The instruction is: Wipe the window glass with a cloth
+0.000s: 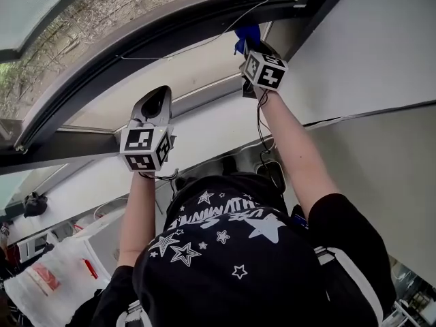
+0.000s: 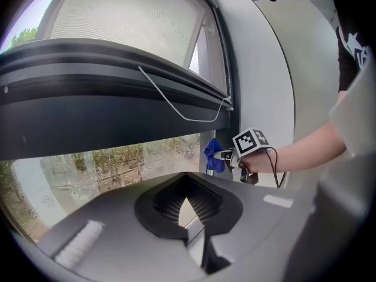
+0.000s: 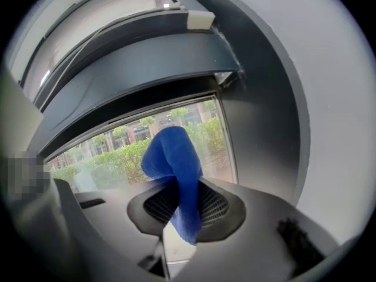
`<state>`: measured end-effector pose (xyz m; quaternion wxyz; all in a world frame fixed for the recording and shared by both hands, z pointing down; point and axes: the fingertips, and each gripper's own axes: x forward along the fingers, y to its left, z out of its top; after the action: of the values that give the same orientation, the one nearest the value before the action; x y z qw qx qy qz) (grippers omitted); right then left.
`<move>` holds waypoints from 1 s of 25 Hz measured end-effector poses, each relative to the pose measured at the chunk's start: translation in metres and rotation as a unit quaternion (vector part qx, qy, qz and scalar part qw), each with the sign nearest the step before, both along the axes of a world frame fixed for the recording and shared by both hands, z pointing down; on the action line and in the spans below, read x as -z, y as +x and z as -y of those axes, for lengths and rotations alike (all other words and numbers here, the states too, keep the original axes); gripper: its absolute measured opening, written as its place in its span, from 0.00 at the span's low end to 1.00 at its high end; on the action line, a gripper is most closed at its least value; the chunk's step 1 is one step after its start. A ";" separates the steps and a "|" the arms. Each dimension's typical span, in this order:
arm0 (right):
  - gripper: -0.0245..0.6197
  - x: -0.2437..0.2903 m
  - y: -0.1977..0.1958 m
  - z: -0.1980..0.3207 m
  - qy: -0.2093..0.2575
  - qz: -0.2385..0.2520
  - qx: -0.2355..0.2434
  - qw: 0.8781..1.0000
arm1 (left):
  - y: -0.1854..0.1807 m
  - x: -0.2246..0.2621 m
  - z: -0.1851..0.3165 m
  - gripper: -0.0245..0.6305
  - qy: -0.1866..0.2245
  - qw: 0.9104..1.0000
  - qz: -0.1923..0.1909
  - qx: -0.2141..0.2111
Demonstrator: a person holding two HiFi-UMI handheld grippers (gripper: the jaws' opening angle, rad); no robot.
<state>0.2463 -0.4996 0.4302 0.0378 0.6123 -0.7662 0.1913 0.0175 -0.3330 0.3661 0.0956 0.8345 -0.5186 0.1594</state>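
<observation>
Right gripper: the right gripper point(image 3: 179, 201), raised at arm's length, is clamped on a blue cloth point(image 3: 173, 157).
Cloth: it is pinched lengthwise and stands upright. The bunched upper end juts past the jaw tips toward the pane and a tail hangs below.
Left gripper: the left gripper point(image 2: 187, 201) is held up well apart to the left, its jaws drawn together on nothing.
Window glass: the window glass point(image 3: 111, 157) lies straight ahead of the cloth and runs away to its left. Whether cloth and pane touch cannot be told.
Frame: the dark upright frame point(image 3: 258, 128) stands just right of the cloth, under a heavy dark upper sash point(image 2: 88, 116).
Judgement: the right arm is the nearer, and any stroke looks bound to run leftward from this corner.
Room: a white wall point(image 1: 381, 46) lies beyond the frame, with greenery outside.
</observation>
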 end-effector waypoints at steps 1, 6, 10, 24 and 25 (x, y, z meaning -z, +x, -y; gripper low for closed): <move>0.15 0.000 0.005 0.000 -0.001 0.002 -0.006 1.000 | 0.005 -0.001 0.000 0.05 -0.002 1.000 0.000 -0.003; 0.15 0.001 0.027 0.000 -0.006 0.011 -0.033 0.999 | 0.018 -0.005 0.000 0.05 -0.006 1.000 -0.003 -0.009; 0.15 0.000 0.035 -0.004 -0.008 0.008 -0.043 0.999 | 0.016 -0.005 -0.005 0.05 -0.007 1.000 -0.009 -0.003; 0.15 0.009 -0.135 -0.097 0.009 -0.036 0.087 0.996 | -0.144 -0.024 -0.095 0.05 -0.013 0.992 -0.025 0.121; 0.15 0.008 -0.161 -0.107 0.008 -0.038 0.111 0.993 | -0.165 -0.025 -0.106 0.05 -0.012 0.989 -0.027 0.142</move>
<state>0.0855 -0.3931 0.4223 0.0830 0.5309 -0.8288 0.1560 -0.1476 -0.2267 0.3909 0.1416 0.7555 -0.6269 0.1276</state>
